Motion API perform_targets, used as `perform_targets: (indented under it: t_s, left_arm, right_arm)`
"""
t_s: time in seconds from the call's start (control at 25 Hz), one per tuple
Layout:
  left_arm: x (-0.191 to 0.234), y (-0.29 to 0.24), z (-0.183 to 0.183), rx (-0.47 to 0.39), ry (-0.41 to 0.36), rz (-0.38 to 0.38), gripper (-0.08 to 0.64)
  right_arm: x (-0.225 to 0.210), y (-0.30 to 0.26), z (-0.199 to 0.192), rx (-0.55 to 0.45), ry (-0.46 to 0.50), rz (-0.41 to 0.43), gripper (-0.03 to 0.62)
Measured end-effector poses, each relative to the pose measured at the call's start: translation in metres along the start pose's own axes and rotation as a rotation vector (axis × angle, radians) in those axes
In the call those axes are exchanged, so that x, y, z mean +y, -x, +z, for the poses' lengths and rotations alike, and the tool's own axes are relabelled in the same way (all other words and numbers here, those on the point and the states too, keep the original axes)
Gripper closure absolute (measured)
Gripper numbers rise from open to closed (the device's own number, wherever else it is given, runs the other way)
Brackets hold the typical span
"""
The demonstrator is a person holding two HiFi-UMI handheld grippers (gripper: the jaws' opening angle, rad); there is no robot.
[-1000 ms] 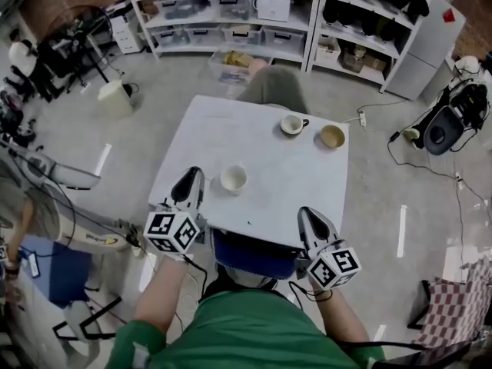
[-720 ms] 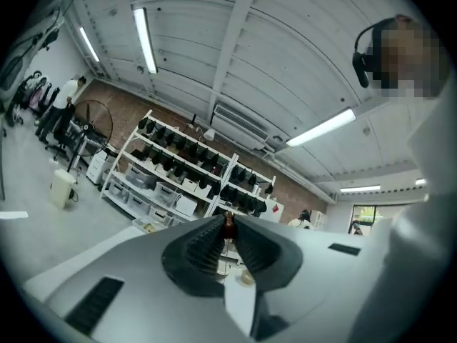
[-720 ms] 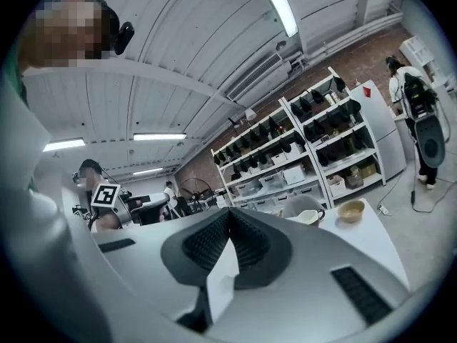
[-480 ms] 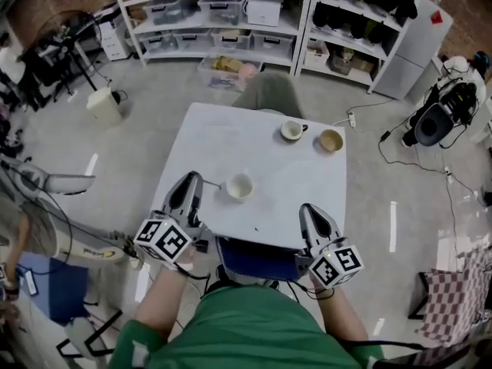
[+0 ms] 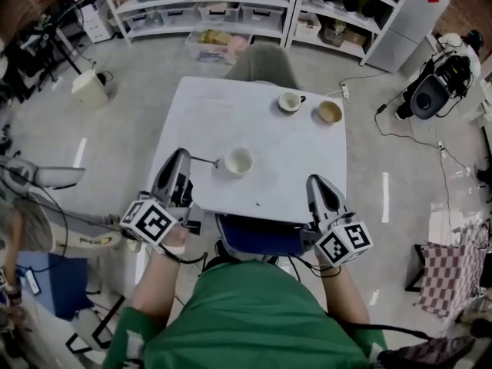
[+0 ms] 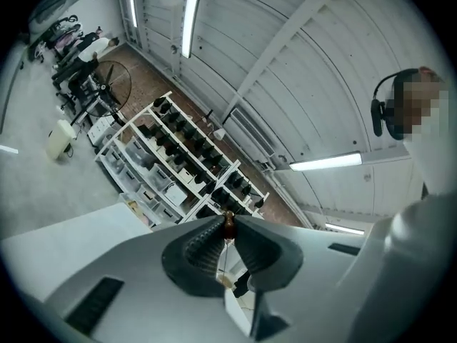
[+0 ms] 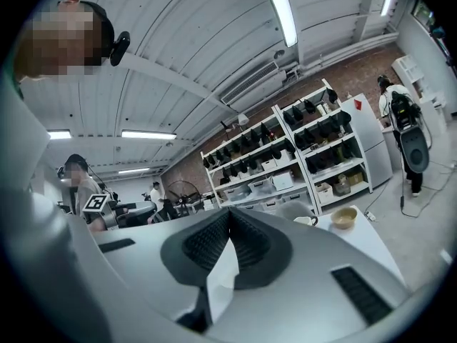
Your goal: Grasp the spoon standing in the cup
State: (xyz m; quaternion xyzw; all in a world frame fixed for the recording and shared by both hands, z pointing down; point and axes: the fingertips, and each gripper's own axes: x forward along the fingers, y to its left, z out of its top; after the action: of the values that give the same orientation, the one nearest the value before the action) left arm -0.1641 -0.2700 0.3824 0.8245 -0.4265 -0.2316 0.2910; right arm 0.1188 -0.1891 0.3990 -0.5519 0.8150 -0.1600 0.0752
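Observation:
A white cup (image 5: 239, 161) stands on the white table (image 5: 223, 114), towards its near edge. The thin spoon (image 5: 206, 160) lies almost level in the air just left of the cup, its free end close to the cup's rim. My left gripper (image 5: 184, 154) is shut on its other end. In the left gripper view the jaws (image 6: 228, 217) pinch a thin handle with a dark reddish tip (image 6: 228, 227). My right gripper (image 5: 317, 183) hovers at the table's near right edge, shut and empty; its jaws (image 7: 228, 214) meet with nothing between them.
A white cup with a handle (image 5: 290, 101) and a tan bowl (image 5: 330, 111) stand at the far right of the table; both show in the right gripper view (image 7: 305, 221) (image 7: 345, 216). A grey chair (image 5: 261, 64) is behind the table, shelving (image 5: 231, 10) beyond.
The left gripper stood against the cup a second ago; now it has drawn back to the left with the spoon showing between it and the cup. The right gripper has hardly moved.

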Motion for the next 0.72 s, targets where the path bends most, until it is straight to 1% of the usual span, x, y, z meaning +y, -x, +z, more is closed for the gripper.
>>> perform_targets:
  t_s: [0.12,0.2,0.36,0.56,0.72]
  left_arm:
    - [-0.001,-0.004,-0.002,-0.014,0.050,0.011,0.505]
    - [0.000,0.000,-0.006,-0.018,0.089,0.021,0.505]
    - [0.006,0.019,-0.002,-0.037,0.134,0.033,0.505]
    - [0.008,0.033,0.010,-0.077,0.193,0.035,0.505]
    - [0.007,0.041,0.008,-0.108,0.254,0.029,0.505]
  right_arm:
    - [-0.008,0.001,0.008,-0.003,-0.004,0.001,0.569]
    - [-0.011,0.004,0.006,0.002,-0.009,0.004,0.569]
    - [-0.003,0.004,-0.002,0.017,-0.021,0.018,0.569]
    - [0.006,0.000,-0.002,0.028,-0.025,0.049,0.569]
    - [0.005,0.004,-0.007,0.036,-0.029,0.067,0.569]
